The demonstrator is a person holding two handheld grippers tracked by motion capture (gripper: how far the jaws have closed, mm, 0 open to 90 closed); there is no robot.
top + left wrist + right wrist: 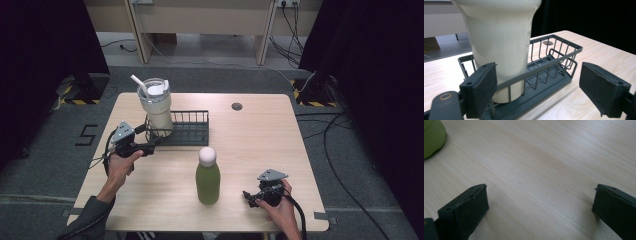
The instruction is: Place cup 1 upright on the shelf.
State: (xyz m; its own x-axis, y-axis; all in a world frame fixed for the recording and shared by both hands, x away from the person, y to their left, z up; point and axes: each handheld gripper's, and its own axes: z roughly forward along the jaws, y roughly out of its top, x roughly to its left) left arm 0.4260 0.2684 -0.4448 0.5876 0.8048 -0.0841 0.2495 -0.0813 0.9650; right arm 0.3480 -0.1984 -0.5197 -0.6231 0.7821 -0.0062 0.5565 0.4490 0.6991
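A cream tumbler (pixel 156 107) with a clear lid and white straw stands in the left end of a dark wire rack (pixel 189 131). My left gripper (pixel 150 148) is open at the rack's near left corner; in its own view the jaws straddle the rack's front rail (pixel 541 71), with the tumbler (pixel 501 42) just behind the left pad. A green bottle (pixel 207 176) with a white cap stands upright at the table's front middle. My right gripper (pixel 248 198) is open and low over bare wood to the bottle's right, with the bottle's edge (pixel 432 137) at far left.
The wooden table (pixel 260 135) has a small round grommet (pixel 237 106) near its back edge. Cables lie on the grey floor at the right. Dark curtains hang on both sides.
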